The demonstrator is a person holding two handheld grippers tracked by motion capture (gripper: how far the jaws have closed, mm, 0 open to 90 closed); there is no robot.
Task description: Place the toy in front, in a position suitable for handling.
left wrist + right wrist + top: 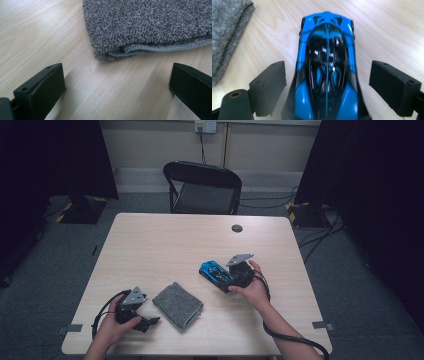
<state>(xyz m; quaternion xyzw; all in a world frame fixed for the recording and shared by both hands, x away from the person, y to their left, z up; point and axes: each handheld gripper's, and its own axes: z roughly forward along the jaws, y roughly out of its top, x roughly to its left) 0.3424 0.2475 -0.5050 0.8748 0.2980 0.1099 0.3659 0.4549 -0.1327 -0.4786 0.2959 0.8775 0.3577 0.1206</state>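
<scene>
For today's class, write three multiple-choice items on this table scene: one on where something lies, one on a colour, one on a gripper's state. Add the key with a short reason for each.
1. Where does the folded grey terry cloth lie?
A. On the black folding chair
B. On the pale wooden table, between the two grippers
C. On the floor

2. What colour is the glossy toy sports car?
A. Red and white
B. Yellow
C. Blue and black

3. How does the right gripper stand?
A. Jaws open, car between them, pads off its sides
B. Clamped on the cloth
C. Shut on nothing

Key: 1 B, the high view shows the cloth on the tabletop; 2 C, blue body, black canopy; 3 A, gaps show beside the car.
</scene>
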